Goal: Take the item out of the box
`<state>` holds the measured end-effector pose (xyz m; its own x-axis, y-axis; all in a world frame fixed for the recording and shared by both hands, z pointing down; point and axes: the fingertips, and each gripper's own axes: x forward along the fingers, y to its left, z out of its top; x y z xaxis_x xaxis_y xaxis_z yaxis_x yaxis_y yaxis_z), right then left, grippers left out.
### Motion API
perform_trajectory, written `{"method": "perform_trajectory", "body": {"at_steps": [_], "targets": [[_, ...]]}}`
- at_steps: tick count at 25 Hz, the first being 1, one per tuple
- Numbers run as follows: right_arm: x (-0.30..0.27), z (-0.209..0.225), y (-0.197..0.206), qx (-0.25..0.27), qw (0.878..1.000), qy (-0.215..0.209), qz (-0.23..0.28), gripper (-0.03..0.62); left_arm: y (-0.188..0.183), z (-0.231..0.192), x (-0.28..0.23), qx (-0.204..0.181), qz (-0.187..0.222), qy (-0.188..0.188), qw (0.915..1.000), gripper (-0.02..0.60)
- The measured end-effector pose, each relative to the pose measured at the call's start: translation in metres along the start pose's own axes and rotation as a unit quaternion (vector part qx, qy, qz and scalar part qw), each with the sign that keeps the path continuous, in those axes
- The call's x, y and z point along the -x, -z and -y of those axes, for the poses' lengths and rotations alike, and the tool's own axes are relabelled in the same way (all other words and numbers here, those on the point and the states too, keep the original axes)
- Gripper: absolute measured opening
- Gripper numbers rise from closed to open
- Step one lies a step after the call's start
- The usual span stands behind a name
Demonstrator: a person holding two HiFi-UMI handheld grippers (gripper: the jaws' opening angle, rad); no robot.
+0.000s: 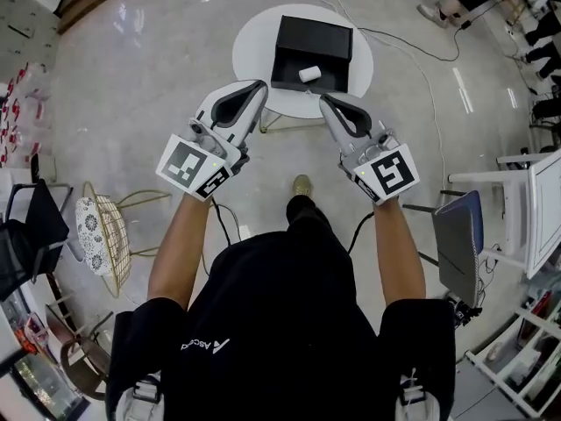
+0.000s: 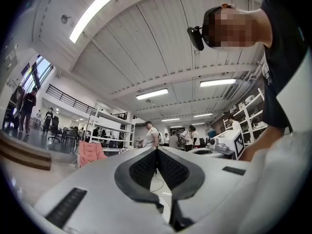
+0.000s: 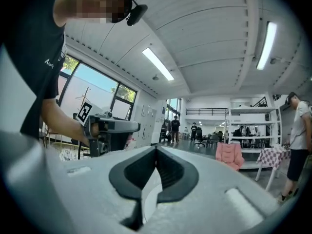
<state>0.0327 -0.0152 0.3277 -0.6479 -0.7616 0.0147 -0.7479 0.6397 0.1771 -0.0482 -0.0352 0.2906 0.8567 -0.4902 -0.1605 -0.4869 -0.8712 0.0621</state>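
Observation:
A black open box stands on a small round white table ahead of me in the head view, with a small white item lying inside it near the front. Both grippers are raised in front of my chest, short of the table and pointing up and away from it. My left gripper is shut with nothing in it, its pads meeting. My right gripper is likewise shut and empty, jaws closed together. Neither gripper view shows the box.
A wire chair with a patterned cushion stands to my left. A grey chair and white shelving are on my right. Cables trail across the floor behind the table. Other people stand far off in the room.

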Motion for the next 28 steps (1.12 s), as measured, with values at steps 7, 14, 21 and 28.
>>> {"method": "perform_trajectory", "body": {"at_steps": [7, 14, 21, 28], "targets": [[-0.042, 0.097, 0.081, 0.036, 0.992, -0.081, -0.095, 0.002, 0.041, -0.051, -0.102, -0.008, -0.029, -0.022, 0.9993, 0.0], [-0.078, 0.128, 0.154, 0.102, 0.961, -0.156, -0.202, 0.023, 0.066, -0.094, -0.133, 0.005, -0.047, -0.058, 0.9972, 0.0], [-0.106, 0.133, 0.222, 0.176, 0.912, -0.222, -0.298, 0.064, 0.096, -0.123, -0.145, 0.03, -0.057, -0.073, 0.9952, -0.001], [-0.137, 0.131, 0.292, 0.246, 0.839, -0.3, -0.381, 0.123, 0.122, -0.155, -0.148, 0.049, -0.07, -0.065, 0.9942, 0.0]]}}
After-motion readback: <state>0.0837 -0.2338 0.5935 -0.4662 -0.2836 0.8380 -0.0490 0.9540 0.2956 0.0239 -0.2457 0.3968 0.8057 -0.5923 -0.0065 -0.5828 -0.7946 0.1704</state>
